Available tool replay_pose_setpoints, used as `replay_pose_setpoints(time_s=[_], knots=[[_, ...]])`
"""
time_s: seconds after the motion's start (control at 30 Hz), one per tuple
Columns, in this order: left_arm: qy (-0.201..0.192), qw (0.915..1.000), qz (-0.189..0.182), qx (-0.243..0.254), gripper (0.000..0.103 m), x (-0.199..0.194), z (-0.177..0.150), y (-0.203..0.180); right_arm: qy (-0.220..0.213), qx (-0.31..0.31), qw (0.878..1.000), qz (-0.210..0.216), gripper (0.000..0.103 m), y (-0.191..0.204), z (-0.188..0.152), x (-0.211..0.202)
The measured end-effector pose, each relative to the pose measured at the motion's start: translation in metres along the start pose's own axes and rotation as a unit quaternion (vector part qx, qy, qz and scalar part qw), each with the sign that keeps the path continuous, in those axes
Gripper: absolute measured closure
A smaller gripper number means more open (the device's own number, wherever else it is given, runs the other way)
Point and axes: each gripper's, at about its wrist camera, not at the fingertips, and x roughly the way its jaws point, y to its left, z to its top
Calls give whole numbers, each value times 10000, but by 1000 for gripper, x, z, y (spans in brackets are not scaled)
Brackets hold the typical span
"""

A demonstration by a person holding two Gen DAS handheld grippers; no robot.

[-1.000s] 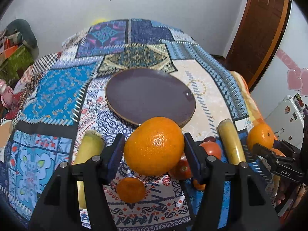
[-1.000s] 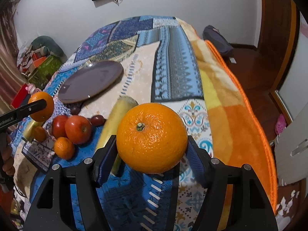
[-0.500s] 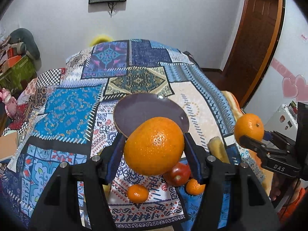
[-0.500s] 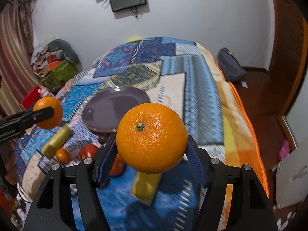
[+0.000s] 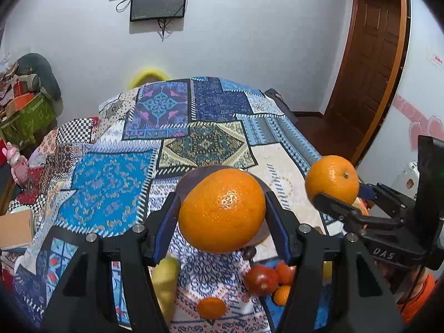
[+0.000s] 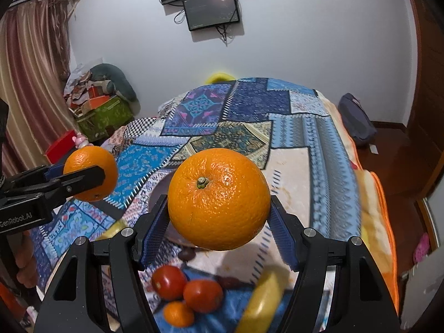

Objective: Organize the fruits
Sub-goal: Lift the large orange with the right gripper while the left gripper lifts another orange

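Note:
My left gripper (image 5: 222, 208) is shut on a large orange (image 5: 222, 211), held high above the bed. My right gripper (image 6: 219, 208) is shut on another orange (image 6: 219, 198); it also shows at the right of the left wrist view (image 5: 331, 180). A dark purple plate (image 5: 194, 174) lies on the patchwork blanket, mostly hidden behind the held orange. Below lie tomatoes (image 5: 260, 279), small mandarins (image 5: 211, 308), a dark fruit (image 5: 249, 253) and yellow bananas (image 5: 166, 280). The left gripper with its orange shows in the right wrist view (image 6: 90, 173).
The patchwork blanket (image 5: 111, 183) covers the bed. Boxes and clutter (image 6: 102, 108) stand at the far left, a wooden door (image 5: 369, 55) at the right, a dark bag (image 6: 358, 122) on the floor. A cardboard box (image 5: 15, 229) sits at the left edge.
Both grippers have risen and tilted up with their oranges; the plate and loose fruit have dropped lower in both views and more wall shows.

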Motion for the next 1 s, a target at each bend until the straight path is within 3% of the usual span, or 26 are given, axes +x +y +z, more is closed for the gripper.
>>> replay_pose_setpoints(time_s=[0.5,1.0], knots=[[295,9994,167,-54,42,64,17,21,375,-133,9991,122,37,5,16,57],[919,9957,90,-81,42,133,7,31,1291,-242,9913,66,37,-3,3,110]])
